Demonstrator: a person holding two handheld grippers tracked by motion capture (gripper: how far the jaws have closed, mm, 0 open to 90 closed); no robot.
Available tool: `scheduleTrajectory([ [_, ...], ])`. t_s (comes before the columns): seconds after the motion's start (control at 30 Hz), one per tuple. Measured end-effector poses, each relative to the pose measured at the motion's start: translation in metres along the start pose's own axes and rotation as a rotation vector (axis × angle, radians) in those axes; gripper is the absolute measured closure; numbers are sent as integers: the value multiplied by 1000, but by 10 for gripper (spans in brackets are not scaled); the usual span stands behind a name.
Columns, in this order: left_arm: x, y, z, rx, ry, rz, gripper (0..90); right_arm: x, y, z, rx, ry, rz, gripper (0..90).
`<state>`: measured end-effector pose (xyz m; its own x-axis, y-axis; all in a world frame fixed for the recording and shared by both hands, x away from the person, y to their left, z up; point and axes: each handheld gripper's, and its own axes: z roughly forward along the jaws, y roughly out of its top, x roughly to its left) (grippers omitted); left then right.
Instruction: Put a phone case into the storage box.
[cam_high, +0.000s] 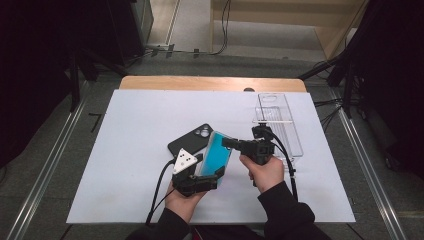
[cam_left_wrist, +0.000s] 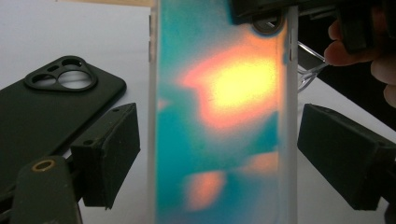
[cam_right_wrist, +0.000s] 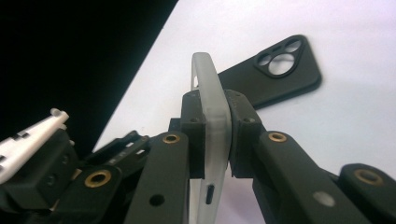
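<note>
White table cover (cam_high: 130, 150) bore a clear plastic tray (cam_high: 287, 132), contents not discernible. Black phone case (cam_high: 190, 141) lay flat beside it. Teal iridescent case (cam_high: 216, 156), held above the cover: right gripper (cam_high: 226, 142) clenched on its edge; left gripper (cam_high: 216, 172) released, jaws either side.

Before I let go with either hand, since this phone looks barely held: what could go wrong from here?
1. Only the right tongs pinch the phone, and at its thin edge; it could pivot or slip out.
2. The left tongs stand open around the phone without touching, so they would not catch it.
3. If it drops, it may strike the black case lying just beside it on the table.
</note>
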<state>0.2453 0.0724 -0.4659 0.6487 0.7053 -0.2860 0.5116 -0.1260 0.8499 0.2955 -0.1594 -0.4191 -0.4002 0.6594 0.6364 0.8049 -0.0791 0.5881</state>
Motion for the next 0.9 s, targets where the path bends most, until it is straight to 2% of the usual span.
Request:
scheduleTrajectory([
  [0.1, 1, 5, -1, 52, -12, -11, 138, 2, 0, -2, -11, -22, -35, 771],
  [0.23, 5, 11, -4, 90, -34, -20, 140, 8, -1, -4, -27, -65, -121, 769],
  [0.3, 8, 13, -4, 109, -54, -29, 141, 8, -1, -4, -27, -62, -150, 769],
  [0.43, 14, 18, -5, 177, -103, -42, 148, 9, -2, -5, -29, -64, -179, 769],
  [0.67, 23, 27, -10, 214, -123, -10, 148, 9, -3, -9, -31, -36, -228, 769],
  [0.8, 29, 30, -11, 264, -167, -7, 148, 9, -3, -12, -17, -14, -235, 770],
  [0.9, 31, 32, -12, 272, -187, 1, 148, 9, -6, -14, -12, -2, -254, 769],
])
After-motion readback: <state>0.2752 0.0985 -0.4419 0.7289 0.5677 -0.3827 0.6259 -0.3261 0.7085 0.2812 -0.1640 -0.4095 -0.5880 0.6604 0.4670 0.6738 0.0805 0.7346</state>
